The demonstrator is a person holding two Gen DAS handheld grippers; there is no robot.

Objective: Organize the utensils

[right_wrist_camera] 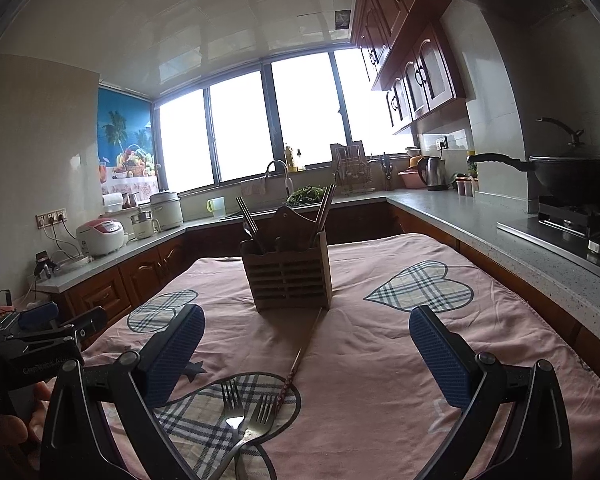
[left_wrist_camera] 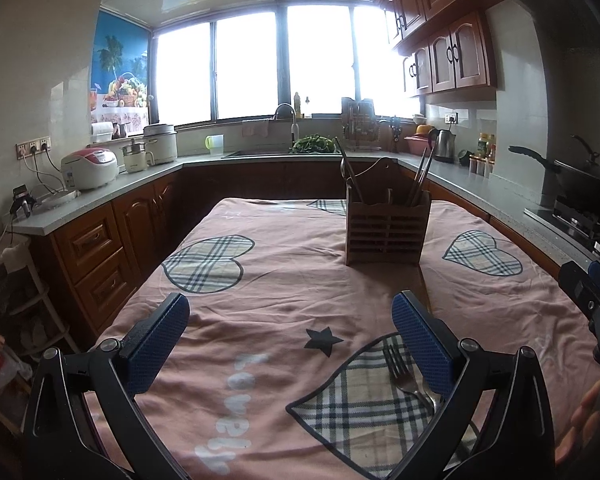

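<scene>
A slatted wooden utensil holder (left_wrist_camera: 386,228) (right_wrist_camera: 288,276) stands on the pink tablecloth, with chopsticks (right_wrist_camera: 324,216) and other utensils upright in it. Two metal forks (right_wrist_camera: 244,416) lie crossed on a plaid heart patch near the front; one fork (left_wrist_camera: 404,376) shows beside my left gripper's right finger. A single chopstick (right_wrist_camera: 300,360) lies on the cloth between the holder and the forks. My left gripper (left_wrist_camera: 290,344) is open and empty above the cloth. My right gripper (right_wrist_camera: 306,352) is open and empty, the forks and chopstick between its fingers below.
The table (left_wrist_camera: 280,280) has a pink cloth with plaid hearts. Counters (right_wrist_camera: 480,224) surround it, with a rice cooker (left_wrist_camera: 90,168), a kettle (right_wrist_camera: 432,172), a sink and a wok (right_wrist_camera: 572,176) on a stove at right. The other gripper shows at each view's edge.
</scene>
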